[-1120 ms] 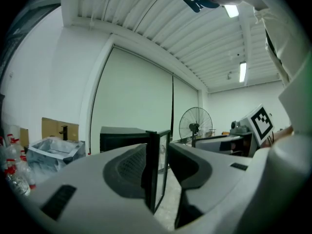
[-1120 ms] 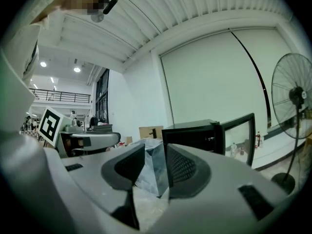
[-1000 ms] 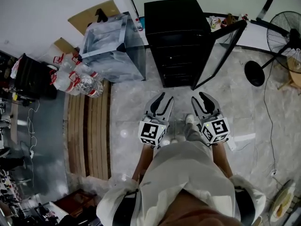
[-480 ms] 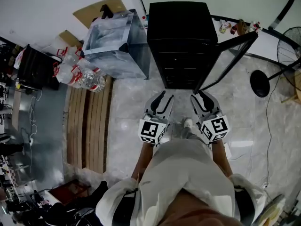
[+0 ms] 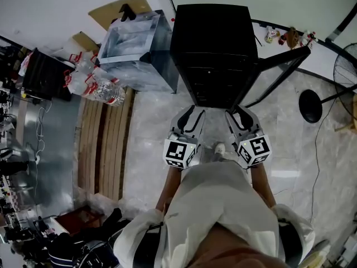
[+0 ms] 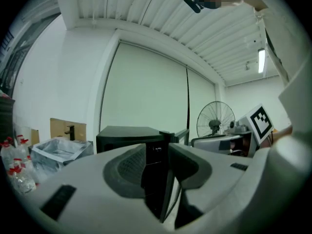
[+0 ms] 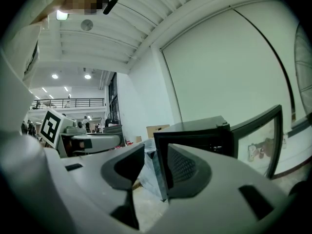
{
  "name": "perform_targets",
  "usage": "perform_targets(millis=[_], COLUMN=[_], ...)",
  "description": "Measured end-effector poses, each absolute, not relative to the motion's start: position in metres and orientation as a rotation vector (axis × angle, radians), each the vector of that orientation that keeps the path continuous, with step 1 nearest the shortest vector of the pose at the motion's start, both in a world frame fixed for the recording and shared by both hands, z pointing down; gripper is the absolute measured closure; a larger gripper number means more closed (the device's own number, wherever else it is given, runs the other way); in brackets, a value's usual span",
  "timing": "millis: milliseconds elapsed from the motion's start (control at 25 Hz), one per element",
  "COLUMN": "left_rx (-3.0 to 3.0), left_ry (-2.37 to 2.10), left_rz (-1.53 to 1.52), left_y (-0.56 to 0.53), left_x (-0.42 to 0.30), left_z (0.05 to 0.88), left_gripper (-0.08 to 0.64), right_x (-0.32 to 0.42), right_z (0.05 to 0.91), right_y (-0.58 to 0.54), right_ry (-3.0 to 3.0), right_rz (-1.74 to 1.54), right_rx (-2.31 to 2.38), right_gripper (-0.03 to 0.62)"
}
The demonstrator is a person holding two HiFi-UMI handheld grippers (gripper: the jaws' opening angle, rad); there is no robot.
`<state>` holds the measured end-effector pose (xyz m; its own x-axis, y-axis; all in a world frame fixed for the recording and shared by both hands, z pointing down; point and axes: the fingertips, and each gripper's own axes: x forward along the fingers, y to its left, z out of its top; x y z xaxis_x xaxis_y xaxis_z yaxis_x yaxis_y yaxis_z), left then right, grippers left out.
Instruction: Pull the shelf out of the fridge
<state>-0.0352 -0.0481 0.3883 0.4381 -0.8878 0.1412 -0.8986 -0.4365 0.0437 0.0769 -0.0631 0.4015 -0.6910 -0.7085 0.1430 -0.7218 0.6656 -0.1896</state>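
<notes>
A black fridge stands ahead on the floor, its glass door swung open to the right. Dark shelves show faintly in its open front. My left gripper and right gripper are held side by side just short of that front, touching nothing. Both are shut with nothing between the jaws. The left gripper view looks past the left gripper at the fridge. In the right gripper view, the fridge and its door sit beyond the right gripper.
A clear plastic bin stands against the fridge's left side, with water bottles and cardboard beyond. Wooden slats lie on the floor at left. A fan's base stands right of the door.
The fridge has come nearer in the head view, so both grippers now sit closer to its open front. The jaws have not moved.
</notes>
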Motion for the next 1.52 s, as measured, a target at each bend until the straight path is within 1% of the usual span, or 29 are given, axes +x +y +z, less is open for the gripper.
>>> perform_targets(millis=[400, 720, 1200, 1520], left_rx=[2.513, 2.482, 2.565, 2.6], left_ry=[-1.683, -1.686, -1.547, -1.477], left_rz=[0.159, 0.187, 0.154, 0.137], left_y=[-0.081, -0.096, -0.144, -0.185], left_x=[-0.019, -0.023, -0.01, -0.023], left_z=[0.388, 0.395, 0.405, 0.411], left_gripper=[0.411, 0.413, 0.414, 0.413], right_x=[0.087, 0.082, 0.092, 0.082], right_z=[0.403, 0.411, 0.42, 0.424], right_y=[-0.103, -0.119, -0.149, -0.183], right_ry=[-2.869, -2.878, -2.801, -2.744], right_rz=[0.367, 0.434, 0.435, 0.417], right_rx=[1.112, 1.099, 1.242, 1.329], right_gripper=[0.446, 0.446, 0.446, 0.448])
